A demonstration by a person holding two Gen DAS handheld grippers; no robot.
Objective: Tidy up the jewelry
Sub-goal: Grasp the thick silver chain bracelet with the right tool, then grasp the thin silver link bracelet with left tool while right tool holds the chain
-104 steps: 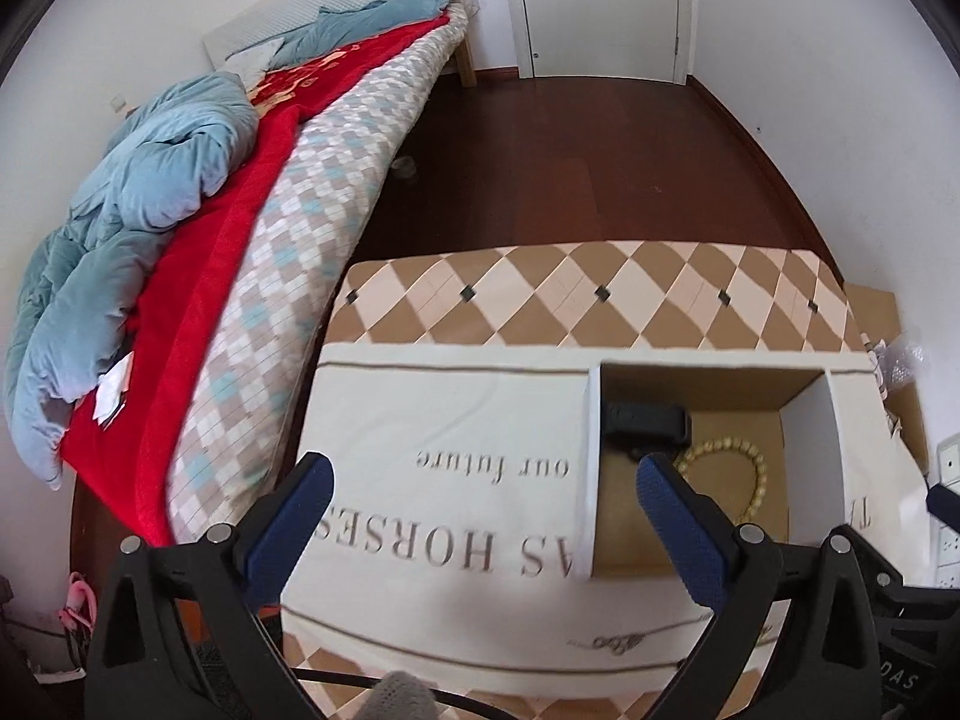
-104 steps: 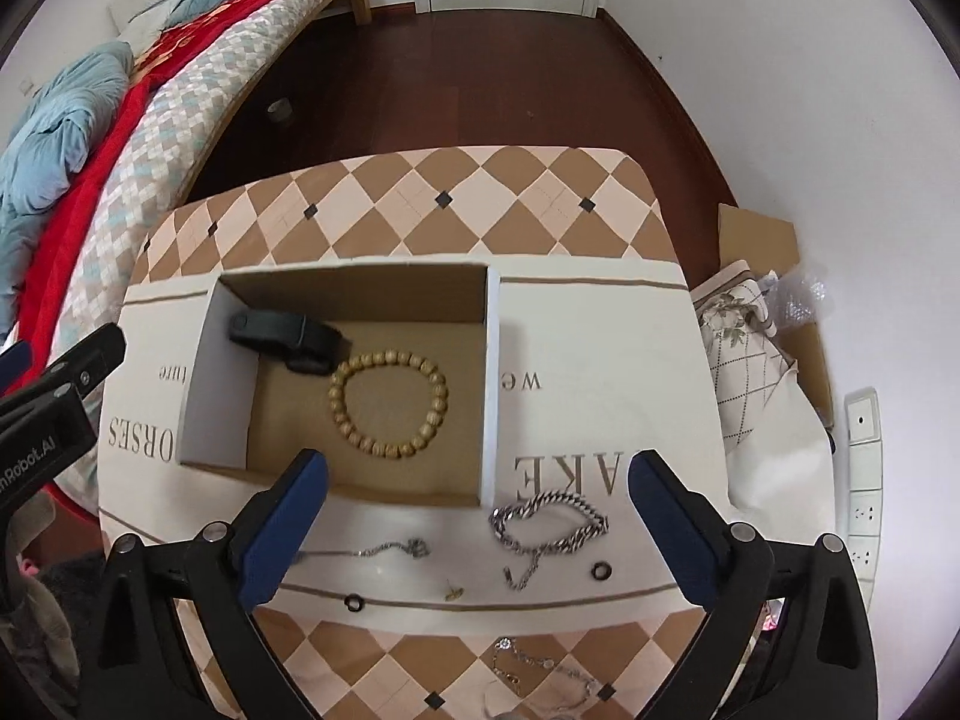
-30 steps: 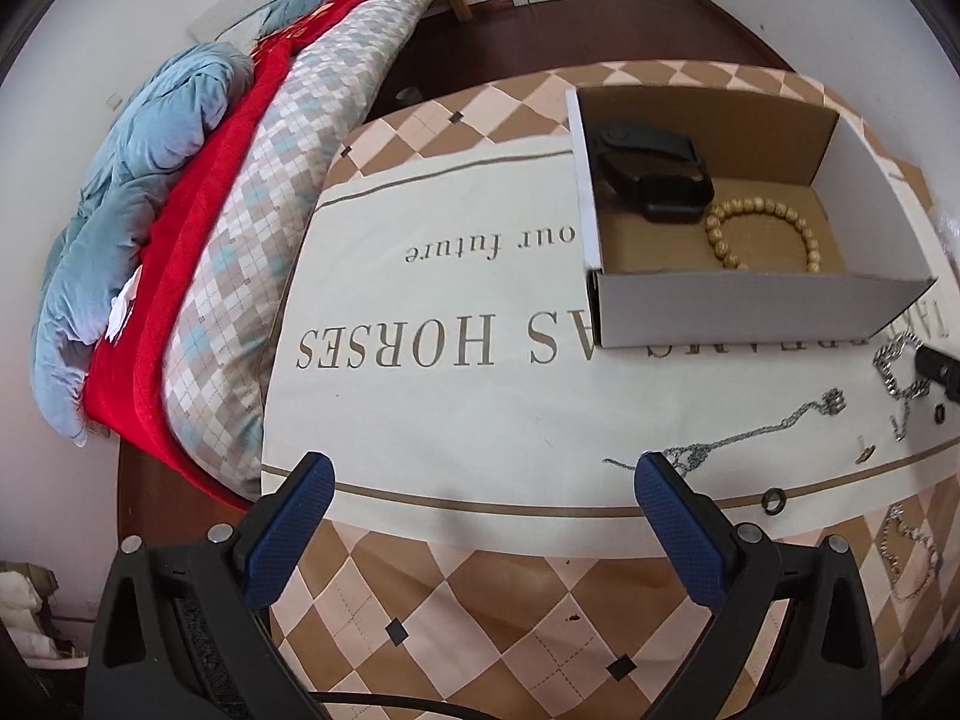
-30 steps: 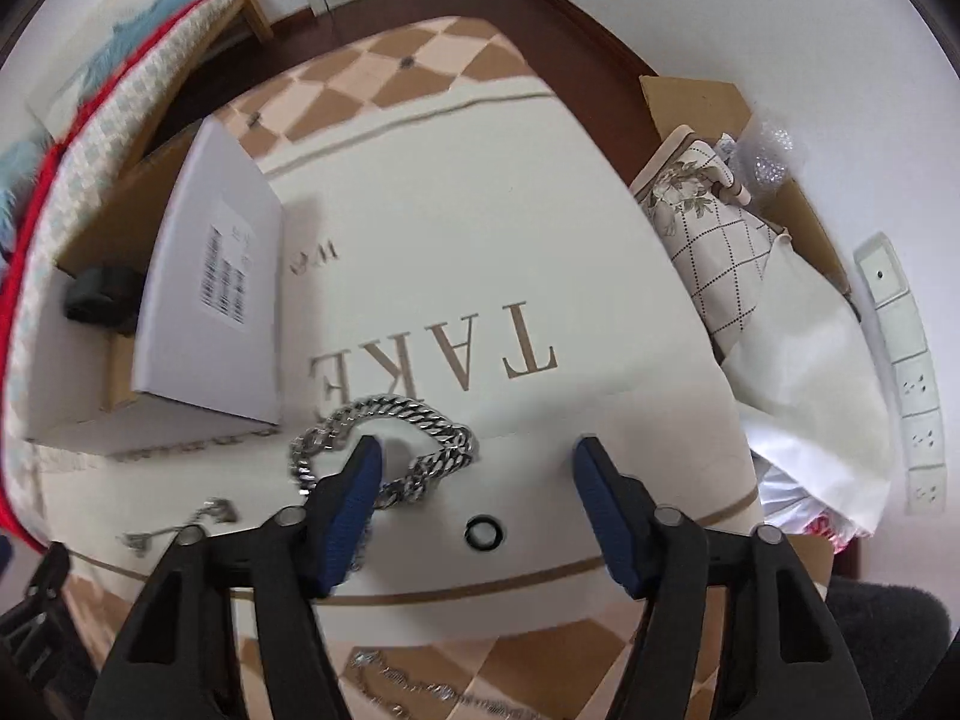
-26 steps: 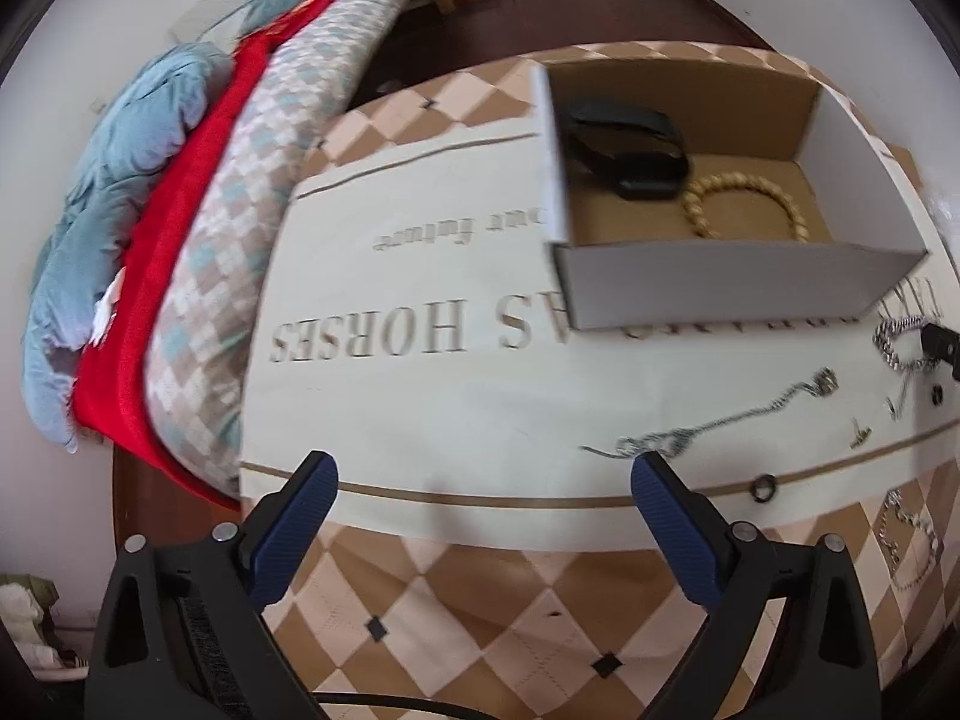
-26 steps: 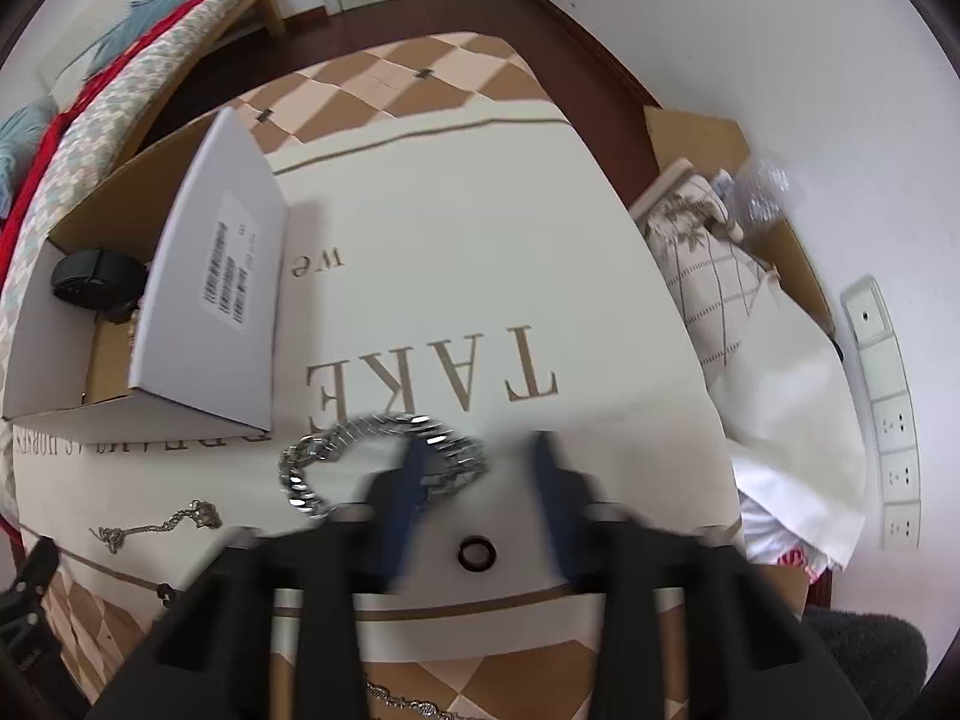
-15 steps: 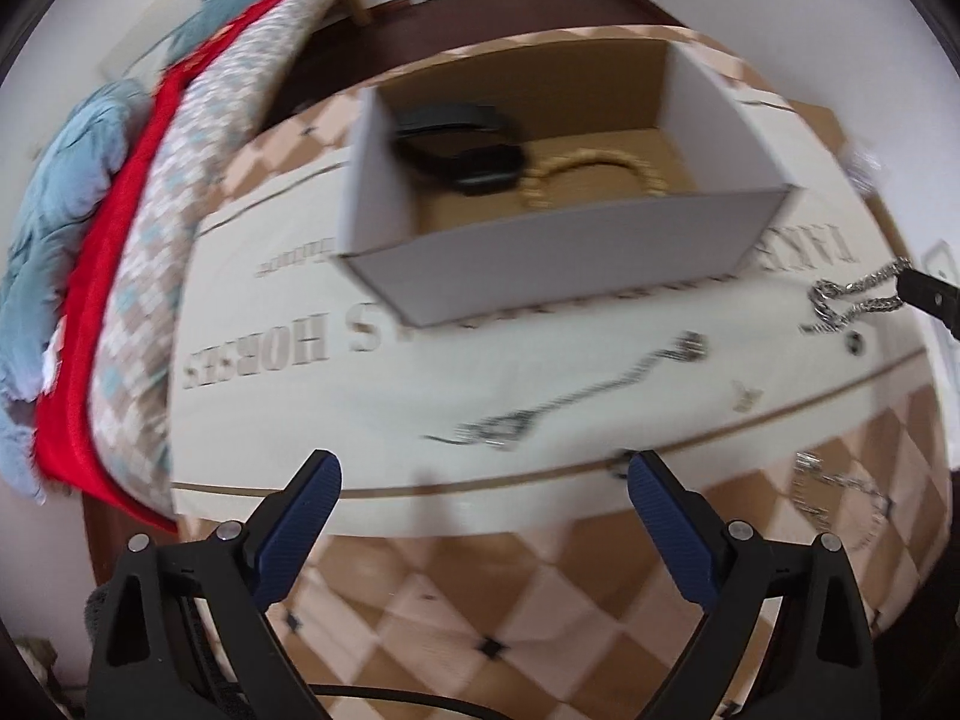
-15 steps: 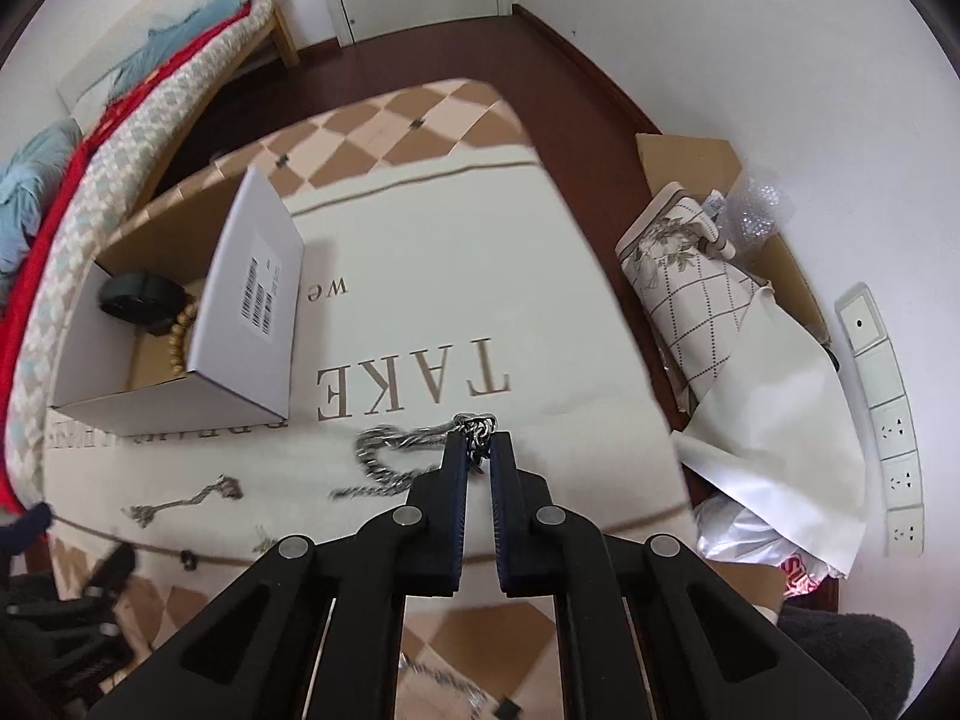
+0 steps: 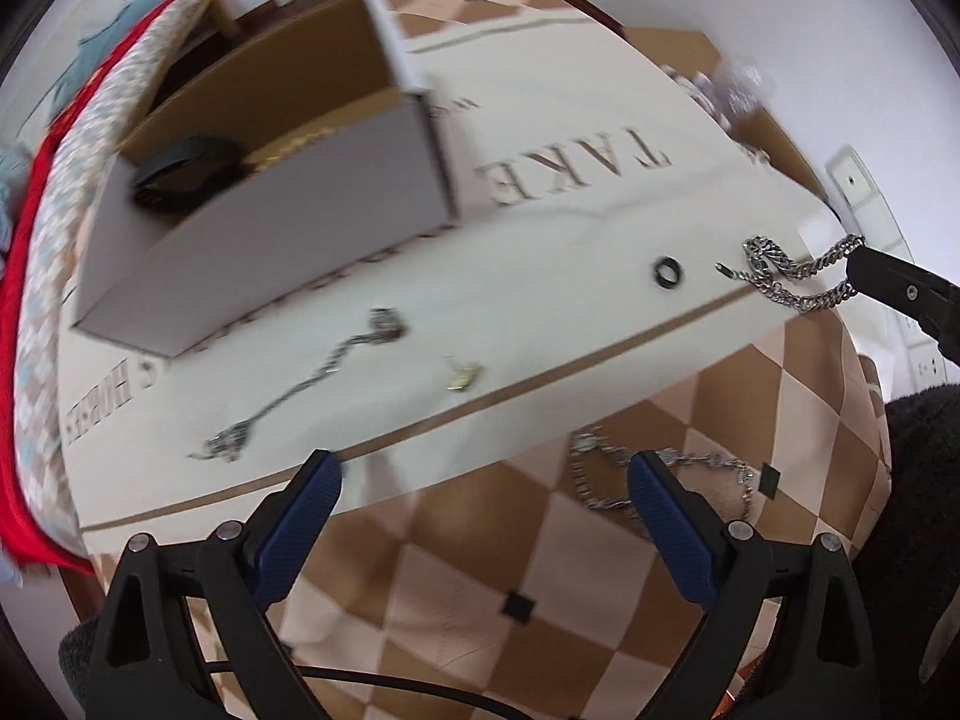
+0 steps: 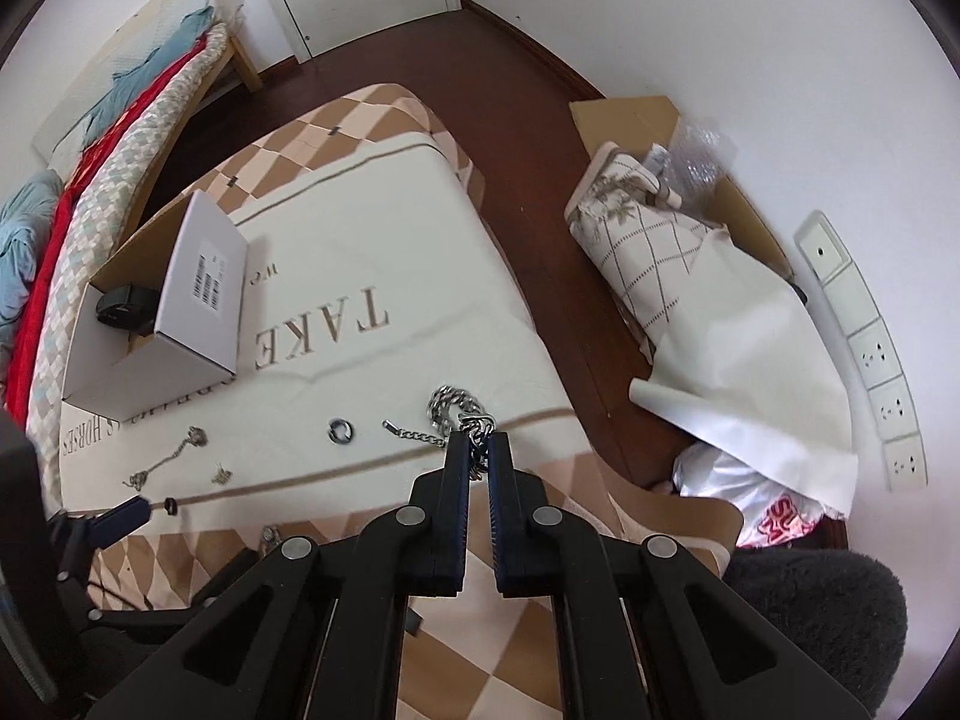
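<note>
Two pieces already sit in the open white cardboard box [image 9: 264,204] on my left wrist view: a black band [image 9: 186,171] and a sliver of tan beaded bracelet [image 9: 288,144] behind the near wall. My left gripper [image 9: 480,480] hangs with its blue pads wide apart, holding nothing, above the near edge of the cream printed cloth [image 9: 540,276]. Loose on that cloth I count a thin silver necklace chain [image 9: 300,384], a small gold earring [image 9: 463,379] and a dark ring [image 9: 667,272]; a second fine chain [image 9: 648,474] lies nearer, on the checked tablecloth. Far right, the chunky silver curb-link bracelet [image 9: 792,279] dangles from the other tool's tip.

Over to the right wrist view: my right gripper [image 10: 477,450] is clamped tight on that chunky bracelet [image 10: 456,414], its clasp tail trailing left onto the cloth beside the dark ring [image 10: 341,431]. Box [image 10: 180,306] sits well away, far left. By my reckoning the job is under halfway: this bracelet needs carrying over, then at least four small pieces remain.
</note>
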